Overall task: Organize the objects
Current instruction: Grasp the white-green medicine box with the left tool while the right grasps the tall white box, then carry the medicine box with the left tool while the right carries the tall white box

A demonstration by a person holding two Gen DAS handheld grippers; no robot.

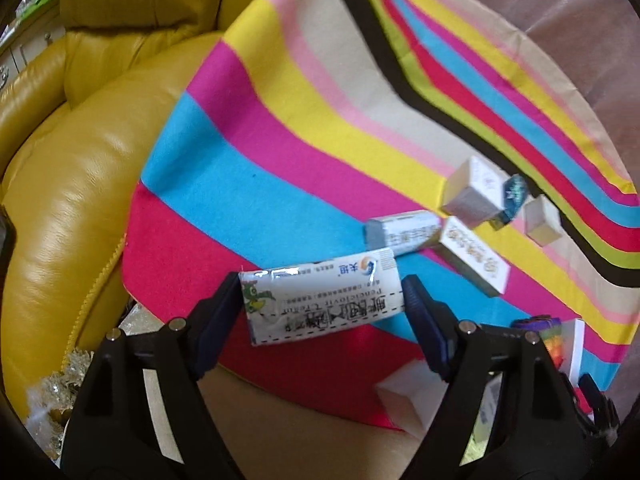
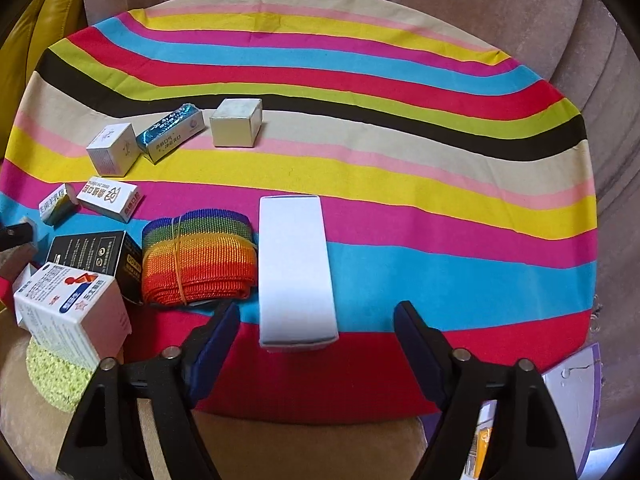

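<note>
The left hand-held gripper (image 1: 322, 300) is clamping a white printed cream carton (image 1: 320, 300) endwise; the right hand-held gripper (image 2: 316, 320) is straddling, half-open and untouching, a plain white tall box (image 2: 296, 268) at twelve o'clock, and should be centring before squeezing.

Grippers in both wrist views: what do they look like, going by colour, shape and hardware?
Both look alike. The left gripper and the right gripper each have two black plastic arms shaped like tapering triangles with cut-out windows. The fingers carry dark navy pads with slanted tips. Round silver pins mark the linkage joints. No cables, printed markings, sleeves or hands are visible.
</note>
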